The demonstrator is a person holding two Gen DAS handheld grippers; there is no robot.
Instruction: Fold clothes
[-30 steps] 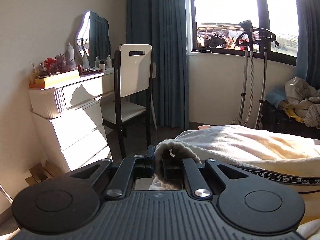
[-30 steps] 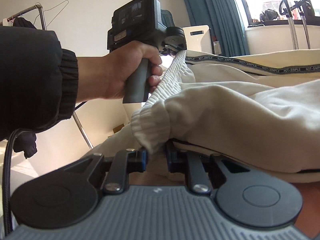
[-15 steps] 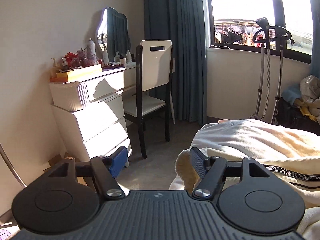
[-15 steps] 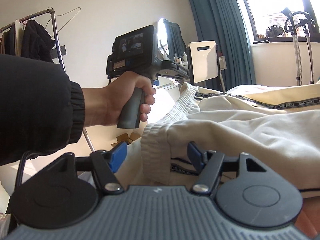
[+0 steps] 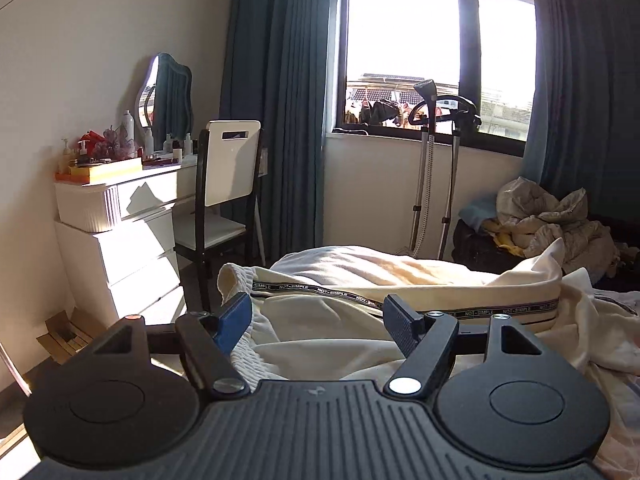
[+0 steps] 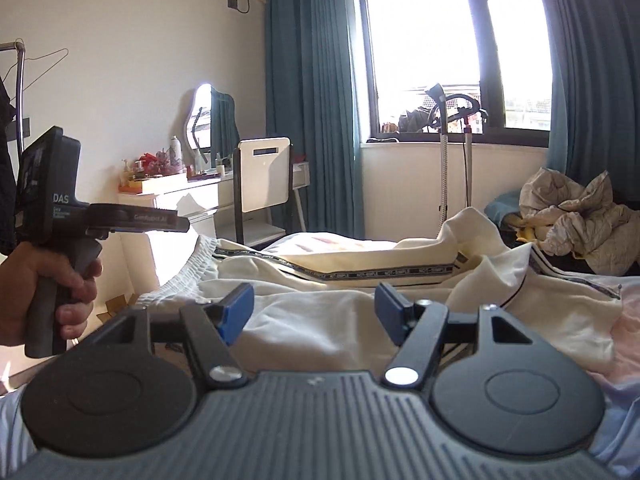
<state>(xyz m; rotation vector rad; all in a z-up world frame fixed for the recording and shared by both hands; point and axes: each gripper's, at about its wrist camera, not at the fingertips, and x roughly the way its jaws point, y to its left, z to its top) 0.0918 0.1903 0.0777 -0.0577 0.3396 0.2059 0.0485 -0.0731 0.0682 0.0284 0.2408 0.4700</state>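
Observation:
Cream trousers [image 5: 360,280] with a black lettered stripe lie folded over on the bed; they also show in the right wrist view [image 6: 360,304]. The ribbed elastic waistband [image 5: 232,276] lies at the left end near the bed edge. My left gripper [image 5: 316,320] is open and empty, just above the waistband end. My right gripper [image 6: 314,312] is open and empty, just above the cloth. The left gripper's body [image 6: 104,216], held in a hand, shows at the left of the right wrist view.
A white dresser [image 5: 120,224] with a mirror and bottles stands at the left wall, a white chair [image 5: 228,184] beside it. A garment steamer stand [image 5: 436,152] is under the window. A pile of crumpled laundry [image 5: 548,216] lies at the right.
Both grippers were shut on the waistband a second ago. Both have opened, let go of the cloth and pulled back and up. The trousers now lie on the bed.

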